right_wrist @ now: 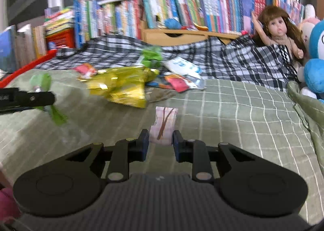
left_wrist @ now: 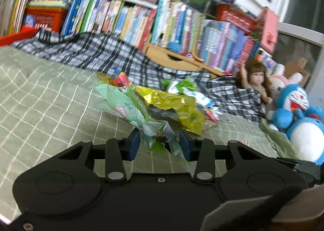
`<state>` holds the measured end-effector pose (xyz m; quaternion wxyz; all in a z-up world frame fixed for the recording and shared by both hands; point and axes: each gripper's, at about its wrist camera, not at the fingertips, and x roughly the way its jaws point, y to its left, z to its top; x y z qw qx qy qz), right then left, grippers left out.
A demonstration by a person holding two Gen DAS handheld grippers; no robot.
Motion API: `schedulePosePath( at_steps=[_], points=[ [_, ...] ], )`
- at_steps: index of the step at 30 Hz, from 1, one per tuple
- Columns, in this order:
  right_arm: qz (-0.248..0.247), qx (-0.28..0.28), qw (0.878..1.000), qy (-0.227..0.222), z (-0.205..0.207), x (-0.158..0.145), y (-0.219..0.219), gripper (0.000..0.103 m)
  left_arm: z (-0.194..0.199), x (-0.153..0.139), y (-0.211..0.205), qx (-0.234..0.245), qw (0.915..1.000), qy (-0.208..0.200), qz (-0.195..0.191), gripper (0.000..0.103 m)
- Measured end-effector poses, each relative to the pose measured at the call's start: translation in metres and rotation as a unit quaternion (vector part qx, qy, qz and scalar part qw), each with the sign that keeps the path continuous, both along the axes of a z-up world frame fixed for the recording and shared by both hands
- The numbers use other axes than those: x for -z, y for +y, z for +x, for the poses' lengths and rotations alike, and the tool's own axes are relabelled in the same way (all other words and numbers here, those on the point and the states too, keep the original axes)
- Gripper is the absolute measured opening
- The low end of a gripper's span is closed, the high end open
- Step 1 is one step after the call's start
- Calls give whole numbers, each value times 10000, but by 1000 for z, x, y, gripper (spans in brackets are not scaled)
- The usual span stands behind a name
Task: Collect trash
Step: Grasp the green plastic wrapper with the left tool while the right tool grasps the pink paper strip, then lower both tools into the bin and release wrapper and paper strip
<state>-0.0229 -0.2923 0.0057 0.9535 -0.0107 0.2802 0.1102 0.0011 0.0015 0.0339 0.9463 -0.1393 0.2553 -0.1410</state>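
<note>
Both grippers pinch trash: left gripper (left_wrist: 160, 142) a green wrapper (left_wrist: 129, 113), right gripper (right_wrist: 161, 139) a pink wrapper (right_wrist: 163, 125); the yellow bag (right_wrist: 123, 87) lies far-left of it on the bed (right_wrist: 232, 113).

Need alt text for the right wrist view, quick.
The right gripper is shut on a pale pink wrapper above a green checked bedspread. Beyond lie a yellow foil bag and other wrappers, before a row of books.

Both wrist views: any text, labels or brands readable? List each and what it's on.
None can be quoted.
Green wrapper in the left gripper: pink label with print, too blurred.
Book spines: print, too blurred.
Red crate: white lettering, unreadable.
Pink wrapper in the right gripper: brown lines, no words.
</note>
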Motion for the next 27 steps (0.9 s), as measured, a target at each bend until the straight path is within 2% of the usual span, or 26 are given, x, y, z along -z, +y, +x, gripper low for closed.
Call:
schedulePosePath(
  at_steps=[6, 12, 19, 23, 27],
  points=[
    [269, -306, 9990, -182, -48, -10, 12, 30, -52, -12, 3, 366, 9988, -294, 157, 36],
    [384, -597, 9972, -225, -95, -4, 26, 30, -104, -8, 9, 535, 9974, -371, 295, 36],
    [364, -898, 9953, 7, -132, 16, 40, 30, -155, 15, 17, 563, 9978, 30, 354, 36],
    [396, -1047, 9933, 277, -144, 31, 47, 31, -178, 30, 19, 554, 9962, 243, 629, 36],
    [348, -1204, 9901, 639, -153, 52, 56, 31, -189, 47, 24, 558, 9941, 701, 604, 36]
  ],
)
